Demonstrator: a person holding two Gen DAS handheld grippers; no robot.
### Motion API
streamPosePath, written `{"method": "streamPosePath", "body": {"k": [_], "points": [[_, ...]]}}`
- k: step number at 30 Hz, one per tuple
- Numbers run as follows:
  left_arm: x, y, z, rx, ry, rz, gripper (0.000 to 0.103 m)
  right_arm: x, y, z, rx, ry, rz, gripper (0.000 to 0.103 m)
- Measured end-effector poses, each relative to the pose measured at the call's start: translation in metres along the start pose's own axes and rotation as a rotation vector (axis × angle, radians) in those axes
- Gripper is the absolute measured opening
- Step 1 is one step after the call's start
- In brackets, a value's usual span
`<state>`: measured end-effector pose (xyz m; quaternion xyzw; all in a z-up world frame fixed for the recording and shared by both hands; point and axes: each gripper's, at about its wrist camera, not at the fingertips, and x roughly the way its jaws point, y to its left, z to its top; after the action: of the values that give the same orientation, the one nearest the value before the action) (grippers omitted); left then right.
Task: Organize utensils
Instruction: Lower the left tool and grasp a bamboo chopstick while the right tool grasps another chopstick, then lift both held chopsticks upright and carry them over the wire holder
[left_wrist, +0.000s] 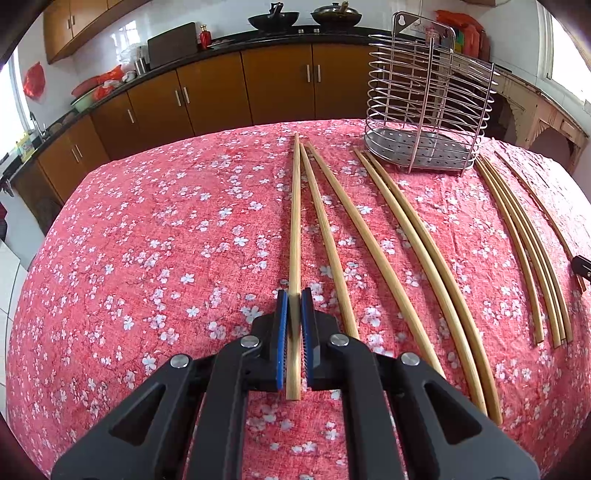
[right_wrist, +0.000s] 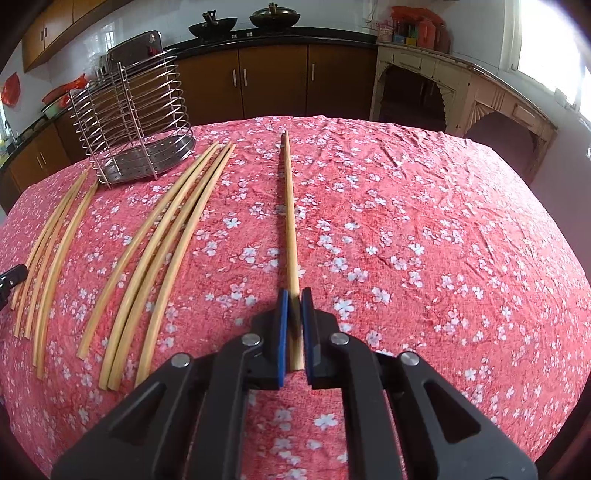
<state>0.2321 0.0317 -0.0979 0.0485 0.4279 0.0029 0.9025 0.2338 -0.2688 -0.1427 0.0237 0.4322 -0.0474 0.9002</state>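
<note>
Now, left tool (left_wrist: 294, 295) clamped on chopstick (left_wrist: 294, 221), right tool (right_wrist: 294, 295) clamped on another chopstick (right_wrist: 290, 221), both pointing away.

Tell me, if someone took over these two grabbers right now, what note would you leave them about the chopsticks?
Left gripper: shut on one chopstick, near its thick end.
Right gripper: shut on another chopstick, the one lying farthest right.
Wire holder: upright at the far side of the pink flowered tablecloth; nothing seems to be in it yet.
Loose chopsticks: in small groups on the cloth between the two grippers.
Done: both grips made.
Left: probably carry the two held sticks to the holder and drop them in, then collect the rest.
</note>
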Motion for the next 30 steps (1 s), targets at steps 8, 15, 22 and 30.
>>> {"method": "streamPosePath", "body": {"k": [8, 15, 22, 30], "points": [[0.000, -0.008, -0.001, 0.024, -0.002, 0.038, 0.007, -0.007, -0.002, -0.011, -0.022, -0.016, 0.000, 0.008], [-0.001, -0.006, -0.003, -0.003, -0.006, 0.039, 0.007, -0.025, -0.011, -0.017, -0.033, -0.050, 0.003, 0.008], [-0.016, -0.004, -0.007, 0.016, -0.043, 0.054, 0.007, -0.054, -0.017, -0.017, -0.034, -0.131, 0.021, 0.008], [-0.070, 0.012, 0.015, -0.019, -0.214, 0.000, 0.007, -0.099, -0.019, 0.000, -0.036, -0.273, 0.030, 0.007]]}}
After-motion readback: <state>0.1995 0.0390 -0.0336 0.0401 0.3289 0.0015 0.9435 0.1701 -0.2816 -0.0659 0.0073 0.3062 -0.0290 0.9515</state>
